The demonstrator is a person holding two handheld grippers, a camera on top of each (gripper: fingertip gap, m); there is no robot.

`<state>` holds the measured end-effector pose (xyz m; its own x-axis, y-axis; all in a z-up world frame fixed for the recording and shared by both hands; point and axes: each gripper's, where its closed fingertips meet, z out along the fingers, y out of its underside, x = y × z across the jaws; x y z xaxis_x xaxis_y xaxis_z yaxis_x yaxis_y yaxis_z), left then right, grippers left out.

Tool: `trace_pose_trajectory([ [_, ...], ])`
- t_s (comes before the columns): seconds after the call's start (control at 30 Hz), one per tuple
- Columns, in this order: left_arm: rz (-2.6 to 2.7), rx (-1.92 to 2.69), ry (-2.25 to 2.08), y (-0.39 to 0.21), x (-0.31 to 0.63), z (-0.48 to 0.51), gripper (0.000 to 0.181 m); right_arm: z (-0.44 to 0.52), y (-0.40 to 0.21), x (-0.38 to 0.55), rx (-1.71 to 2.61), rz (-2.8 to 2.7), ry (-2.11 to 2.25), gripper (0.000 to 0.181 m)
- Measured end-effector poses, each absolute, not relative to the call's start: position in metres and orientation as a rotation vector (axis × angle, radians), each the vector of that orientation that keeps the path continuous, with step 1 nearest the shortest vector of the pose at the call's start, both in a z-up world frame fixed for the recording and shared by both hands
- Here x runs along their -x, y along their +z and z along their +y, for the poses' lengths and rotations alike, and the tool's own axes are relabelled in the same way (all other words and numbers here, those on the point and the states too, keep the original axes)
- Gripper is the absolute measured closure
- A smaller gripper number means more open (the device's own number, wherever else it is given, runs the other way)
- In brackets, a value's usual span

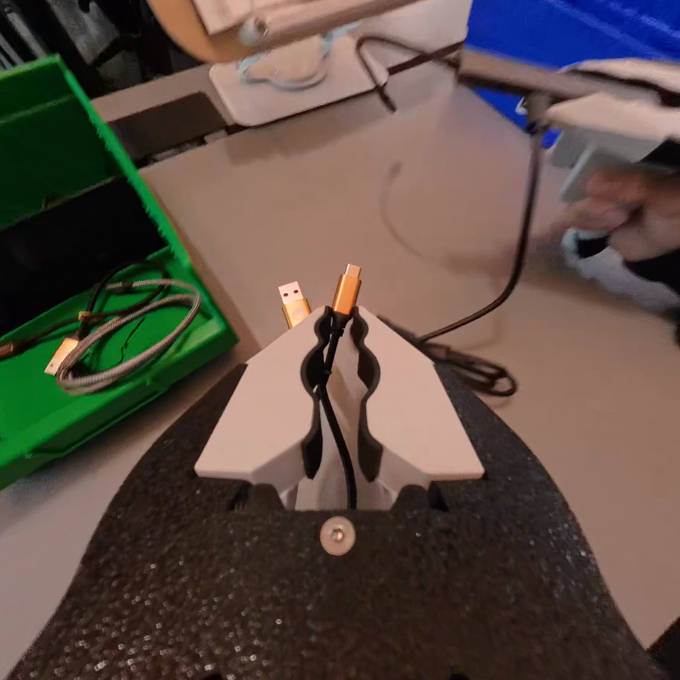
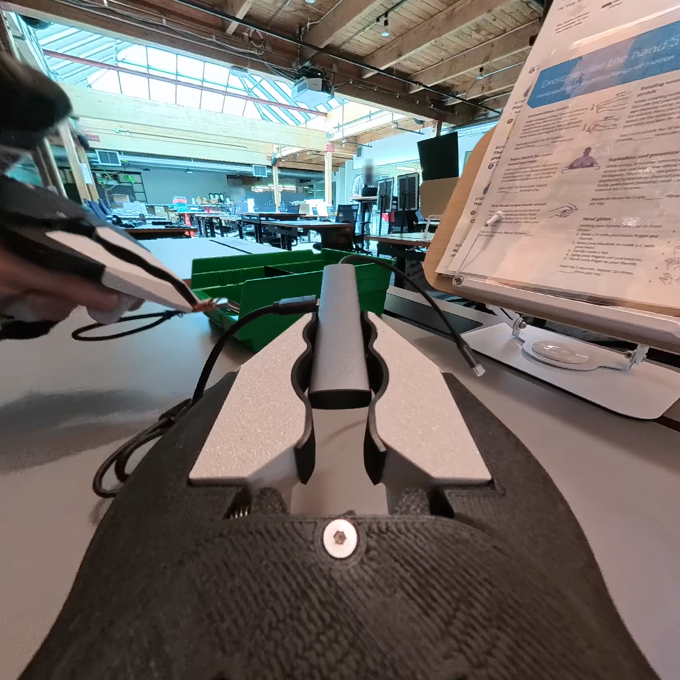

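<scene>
Grey table (image 1: 294, 206) carries everything. Green bin (image 1: 92, 368) sits on it, to the left in the left wrist view and straight ahead beyond the fingers in the right wrist view. Its near compartment holds a coiled braided cable (image 1: 128, 331) with gold plugs. A tilted stand with a printed sheet (image 2: 588, 165) sits on a white base on the right in the right wrist view.

Right gripper (image 2: 340, 331): jaws closed on a dark grey bar-shaped hub (image 2: 338, 331), held lengthwise between the fingers, far end pointing away from the camera, clear of the table. A black cable (image 2: 228, 338) is plugged into the hub's left side, drops in an arc and loops on the table just beside the gripper's left edge. A second short lead leaves the hub's far end and hangs to the right, with its plug (image 2: 476, 368) free above the table.

Left gripper (image 1: 336, 312): jaws clamped on a thin black cord (image 1: 331, 386) that runs down through the gap between the fingers. Two gold plugs stick out past the fingertips: a flat wide one (image 1: 292, 301) on the left, a small slim one (image 1: 347, 287) on the right. Gripper is held above the table, near the bin's right corner. Blurred hand (image 1: 625, 213) with the other gripper is at right, well apart.
</scene>
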<state>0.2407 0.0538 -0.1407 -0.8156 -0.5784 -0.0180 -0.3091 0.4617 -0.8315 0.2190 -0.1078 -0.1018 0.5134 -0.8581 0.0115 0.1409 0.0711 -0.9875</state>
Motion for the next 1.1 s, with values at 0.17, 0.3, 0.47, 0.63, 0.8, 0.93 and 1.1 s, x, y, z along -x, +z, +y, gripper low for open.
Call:
trace_pose_trajectory([
  [0.17, 2.413, 0.68, -1.27, -0.116, -0.232, 0.004, 0.172, -0.1, -0.1, -0.221, 1.294, 0.725, -0.94, 0.16],
  [0.3, 2.421, 0.693, -1.318, -0.116, -0.229, -0.029, 0.172, -0.095, -0.102, -0.221, 1.306, 0.721, -0.956, 0.16],
  [0.47, 2.388, 0.714, -1.338, -0.115, -0.232, -0.042, 0.172, -0.097, -0.103, -0.223, 1.302, 0.734, -0.947, 0.16],
  [0.63, 2.373, 0.726, -1.351, -0.112, -0.232, -0.047, 0.172, -0.094, -0.103, -0.223, 1.31, 0.729, -0.949, 0.16],
  [0.8, 2.378, 0.733, -1.359, -0.113, -0.232, -0.05, 0.172, -0.093, -0.104, -0.223, 1.32, 0.724, -0.95, 0.16],
  [0.93, 2.378, 0.733, -1.363, -0.113, -0.233, -0.052, 0.172, -0.09, -0.105, -0.223, 1.336, 0.718, -0.957, 0.159],
  [1.1, 2.394, 0.736, -1.34, -0.116, -0.233, -0.052, 0.172, -0.089, -0.107, -0.224, 1.367, 0.706, -0.996, 0.159],
])
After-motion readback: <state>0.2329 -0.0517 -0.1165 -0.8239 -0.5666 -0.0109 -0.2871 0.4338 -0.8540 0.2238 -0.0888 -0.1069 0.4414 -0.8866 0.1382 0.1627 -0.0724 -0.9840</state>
